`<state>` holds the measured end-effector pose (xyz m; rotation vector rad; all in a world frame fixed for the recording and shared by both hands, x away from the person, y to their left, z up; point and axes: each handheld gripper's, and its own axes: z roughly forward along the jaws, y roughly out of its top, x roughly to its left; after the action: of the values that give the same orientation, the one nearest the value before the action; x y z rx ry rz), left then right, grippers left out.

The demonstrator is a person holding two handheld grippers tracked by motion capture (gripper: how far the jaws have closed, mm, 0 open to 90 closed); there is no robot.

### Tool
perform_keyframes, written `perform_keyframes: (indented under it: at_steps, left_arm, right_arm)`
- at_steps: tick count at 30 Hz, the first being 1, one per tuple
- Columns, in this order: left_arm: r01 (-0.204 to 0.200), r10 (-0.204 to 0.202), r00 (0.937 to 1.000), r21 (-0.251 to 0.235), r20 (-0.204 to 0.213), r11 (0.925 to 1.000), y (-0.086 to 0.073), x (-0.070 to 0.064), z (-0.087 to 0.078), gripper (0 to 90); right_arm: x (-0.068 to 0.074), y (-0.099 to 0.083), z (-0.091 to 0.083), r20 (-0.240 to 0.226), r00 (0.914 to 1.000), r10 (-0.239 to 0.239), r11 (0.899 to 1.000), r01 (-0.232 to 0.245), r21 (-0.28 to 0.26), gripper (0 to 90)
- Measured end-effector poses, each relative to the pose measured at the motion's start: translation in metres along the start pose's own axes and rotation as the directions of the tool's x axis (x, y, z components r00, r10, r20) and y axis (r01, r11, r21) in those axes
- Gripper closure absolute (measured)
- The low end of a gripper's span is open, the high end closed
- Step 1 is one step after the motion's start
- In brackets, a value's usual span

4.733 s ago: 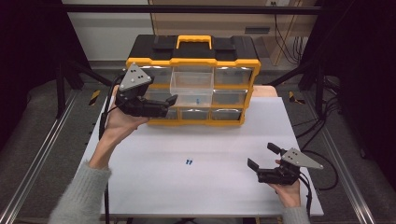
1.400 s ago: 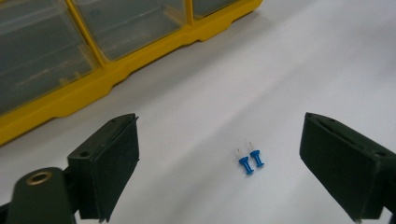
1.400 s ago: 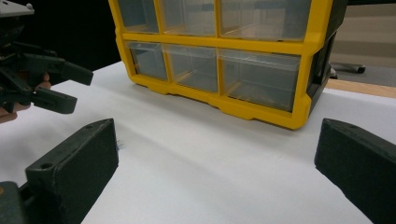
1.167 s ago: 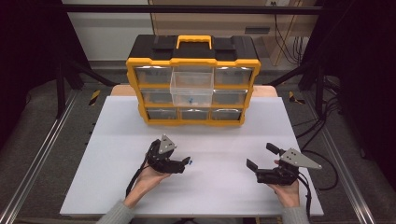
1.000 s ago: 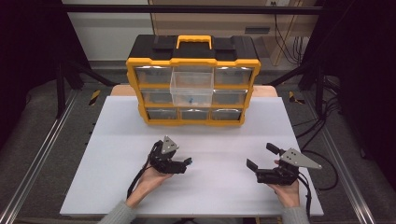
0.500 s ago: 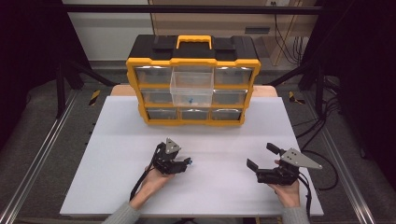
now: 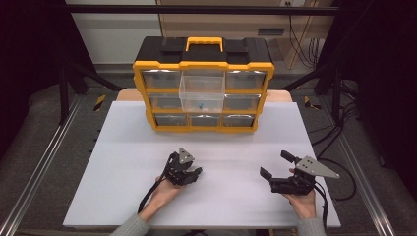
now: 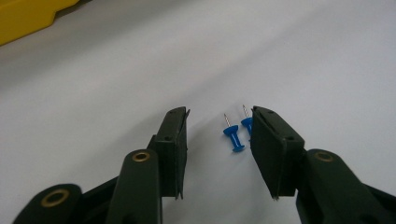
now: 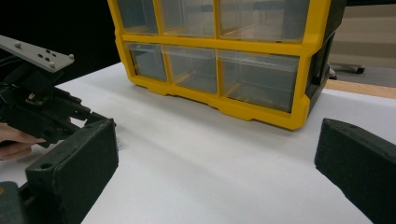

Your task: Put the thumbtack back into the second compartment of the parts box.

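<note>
Left tongs spread around two blue push pins on the white surface
The pins lie between the jaws, toward the near edge's middle; one is beside the right-hand jaw. The right tongs gape empty near the right edge. At the far edge stands a yellow drawer organiser, one middle drawer pulled out

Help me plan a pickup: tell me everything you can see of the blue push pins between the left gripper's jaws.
Two blue push pins lie on their sides on the white table, close together, metal points aimed away from the camera. Each looks to have a glossy plastic, spool-shaped head and a thin steel pin. The nearer one shows whole; the other sits partly behind one jaw. The left gripper is open around them, seemingly not yet touching.
</note>
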<state>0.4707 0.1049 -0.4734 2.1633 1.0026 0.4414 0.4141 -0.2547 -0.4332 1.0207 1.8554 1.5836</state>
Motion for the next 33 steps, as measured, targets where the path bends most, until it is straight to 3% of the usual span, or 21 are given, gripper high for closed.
perform_keyframes:
  at_steps: [25,27,33]
  left_arm:
    - [-0.012,0.012,0.9999,0.012,0.001,0.9999,0.0001,-0.0049,0.0029,76.8]
    - [-0.019,0.019,0.9998,0.016,0.001,0.9997,0.0002,-0.0048,0.0027,77.7]
    - [-0.015,0.015,0.9999,0.012,0.000,0.9998,0.0000,-0.0058,0.0032,80.1]
  right_arm:
    - [-0.0009,0.0003,-0.0010,-0.002,1.0000,-0.008,1.000,0.008,-0.002,0.3]
    - [-0.0025,-0.0001,-0.0012,-0.004,0.9995,-0.030,1.000,0.030,-0.002,0.3]
    - [-0.0005,0.0005,-0.0014,-0.004,1.0000,0.000,1.000,0.000,-0.002,0.3]
